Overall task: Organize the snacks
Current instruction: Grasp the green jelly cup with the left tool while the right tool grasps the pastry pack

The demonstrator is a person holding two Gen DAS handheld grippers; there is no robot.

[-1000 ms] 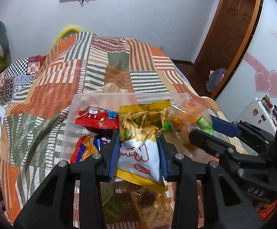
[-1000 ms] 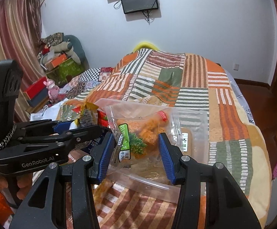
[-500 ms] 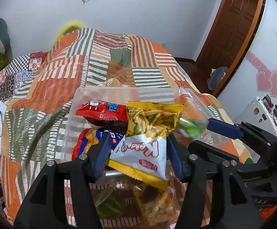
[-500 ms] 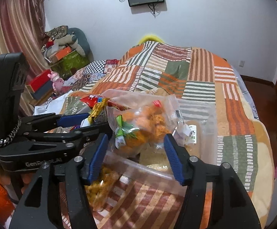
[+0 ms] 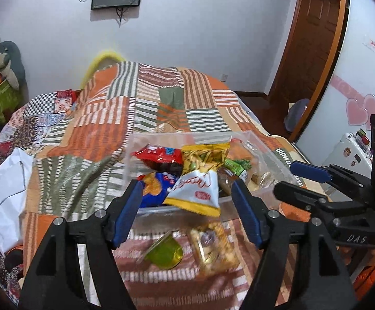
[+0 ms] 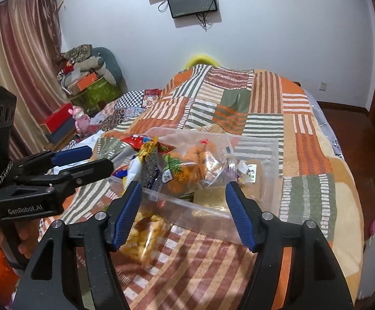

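A clear plastic bin point(image 5: 133, 152) sits on the patchwork bed and holds several snack packs. A yellow and white chip bag point(image 5: 200, 178) leans over its near rim, beside a red pack point(image 5: 159, 155). A clear bag of orange snacks point(image 6: 195, 162) lies in the bin point(image 6: 270, 149). My left gripper point(image 5: 187, 204) is open and empty, just short of the chip bag. My right gripper point(image 6: 183, 204) is open and empty, just short of the orange snack bag. A green jelly cup point(image 5: 165, 252) and a bag of yellow puffs point(image 5: 213, 248) lie on the bed before the bin.
The patchwork blanket point(image 5: 146, 103) covers the bed. White cloth point(image 5: 1, 188) lies at the left. Boxes and plush toys point(image 6: 89, 77) are stacked by the curtain. A wooden door point(image 5: 314, 38) and a small white fridge point(image 5: 352, 152) stand at the right.
Both grippers opened and drew back from the bin. The chip bag and the orange snack bag were let go and now rest in the bin.
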